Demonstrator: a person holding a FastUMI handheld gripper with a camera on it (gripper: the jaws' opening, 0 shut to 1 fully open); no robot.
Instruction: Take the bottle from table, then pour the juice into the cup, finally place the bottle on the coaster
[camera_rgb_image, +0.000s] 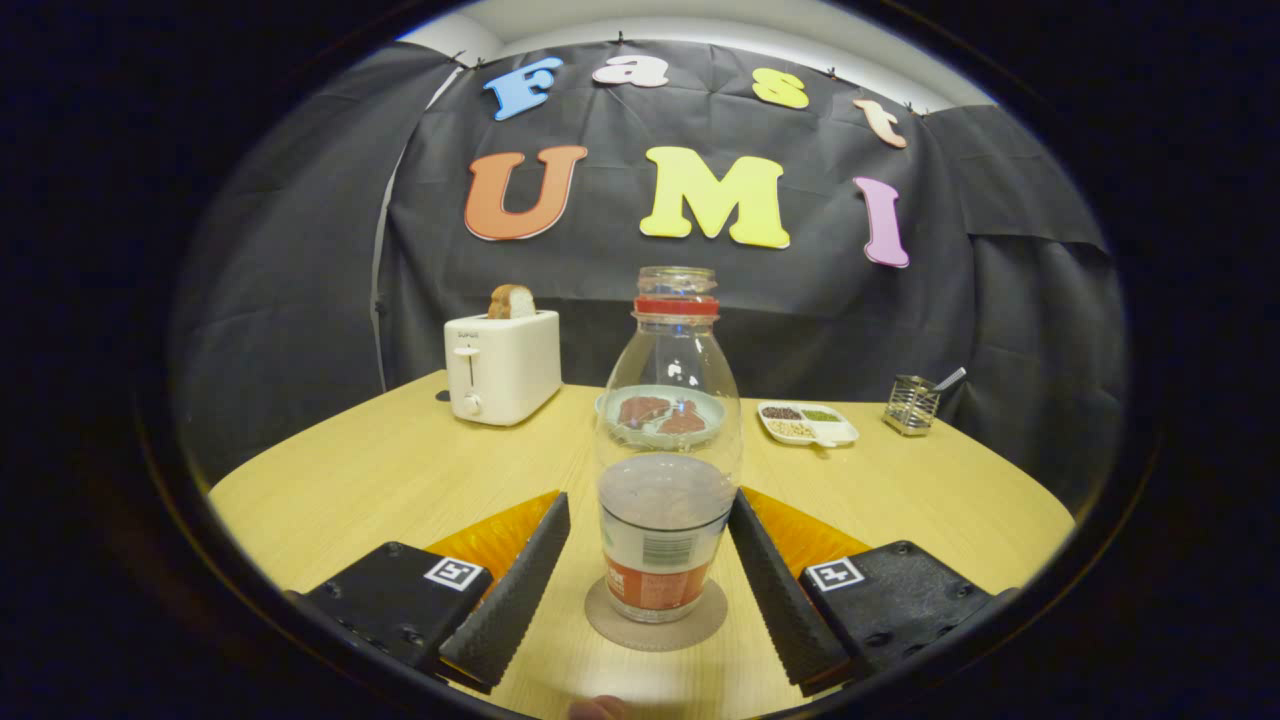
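Observation:
A clear glass bottle (667, 440) with a red neck band and a label at its base stands upright on a round grey coaster (655, 618). It has no cap and holds a greyish layer low down. My gripper (648, 525) is open, one finger on each side of the bottle's lower body, with a small gap on both sides. The fingertips (548, 515) reach about level with the liquid line.
On the wooden table (380, 480) beyond the bottle are a white toaster (502, 366) with a bread slice, a light plate (662, 412) with brown pieces, a white divided dish (806, 422) and a metal mesh holder (911, 404).

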